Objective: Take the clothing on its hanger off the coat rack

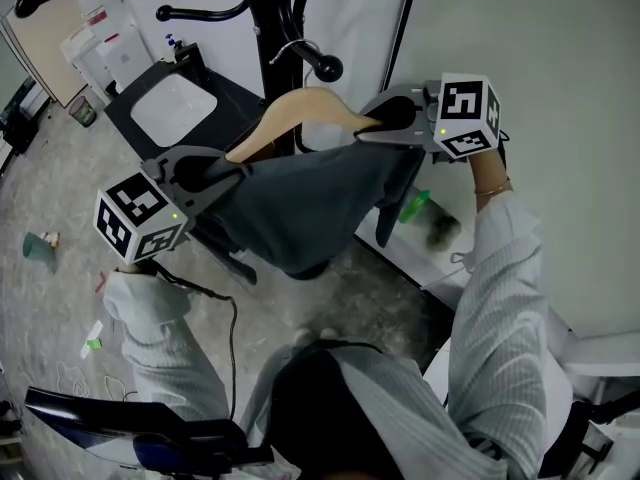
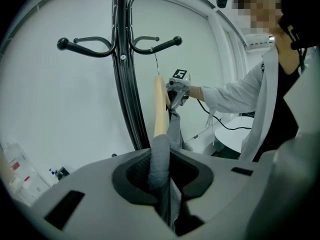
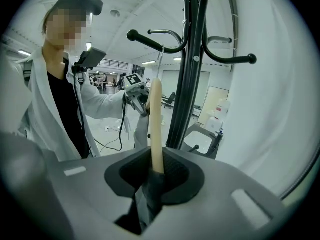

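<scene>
Head view shows the wooden hanger [image 1: 300, 106], carrying the dark garment [image 1: 300, 208], just in front of the coat rack [image 1: 272, 28], with its hook over a rack arm. Its long axis runs from the left gripper [image 1: 235, 171] to the right gripper [image 1: 368, 128]. Each is clamped on one cloth-covered end, equally near.

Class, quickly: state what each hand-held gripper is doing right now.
Left hand-held gripper: closed on the grey garment.
Right hand-held gripper: closed on the wooden hanger and garment.
</scene>
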A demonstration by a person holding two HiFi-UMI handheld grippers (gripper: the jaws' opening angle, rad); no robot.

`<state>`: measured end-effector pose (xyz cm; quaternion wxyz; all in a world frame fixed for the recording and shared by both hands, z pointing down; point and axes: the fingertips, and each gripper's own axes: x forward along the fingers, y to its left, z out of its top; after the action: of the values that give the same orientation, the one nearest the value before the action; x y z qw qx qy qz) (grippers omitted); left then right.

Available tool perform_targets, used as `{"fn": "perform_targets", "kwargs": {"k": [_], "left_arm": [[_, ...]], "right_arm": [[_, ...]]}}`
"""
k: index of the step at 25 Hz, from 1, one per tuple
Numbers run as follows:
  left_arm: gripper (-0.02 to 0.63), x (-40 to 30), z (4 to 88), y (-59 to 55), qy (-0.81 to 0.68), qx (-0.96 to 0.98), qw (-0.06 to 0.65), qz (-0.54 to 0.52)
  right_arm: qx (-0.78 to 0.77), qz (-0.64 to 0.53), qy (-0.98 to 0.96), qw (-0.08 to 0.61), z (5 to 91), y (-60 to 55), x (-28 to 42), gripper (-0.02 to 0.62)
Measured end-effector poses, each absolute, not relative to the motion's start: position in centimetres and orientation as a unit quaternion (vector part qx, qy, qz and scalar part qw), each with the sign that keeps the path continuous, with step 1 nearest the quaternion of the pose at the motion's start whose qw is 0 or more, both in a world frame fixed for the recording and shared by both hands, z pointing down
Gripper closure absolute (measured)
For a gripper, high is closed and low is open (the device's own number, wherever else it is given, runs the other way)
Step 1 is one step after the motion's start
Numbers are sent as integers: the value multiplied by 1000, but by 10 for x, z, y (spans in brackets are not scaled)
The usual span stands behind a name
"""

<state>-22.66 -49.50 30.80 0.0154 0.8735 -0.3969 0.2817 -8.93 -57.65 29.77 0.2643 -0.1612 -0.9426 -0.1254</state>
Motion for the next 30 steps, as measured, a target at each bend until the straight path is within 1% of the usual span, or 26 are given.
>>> {"fn": "perform_targets", "kwargs": {"k": [11,20,26,30], "left_arm": [[535,-206,264,-474,-410,868,-33,277],[535,-166,236,-432,-402,872,-59,273],[535,-126,223,-371,-378,880,-74,277],[535,-100,230,-331,-354,891,-76,275]], "right_arm": [[-146,-162,-944,249,253,-552,-68,537],[-122,-182,-943,249,222,-503,-28,537],[-91,-190,-946,247,213,-436,8,535],[-73,-191,-947,248,223,-387,28,537]]}}
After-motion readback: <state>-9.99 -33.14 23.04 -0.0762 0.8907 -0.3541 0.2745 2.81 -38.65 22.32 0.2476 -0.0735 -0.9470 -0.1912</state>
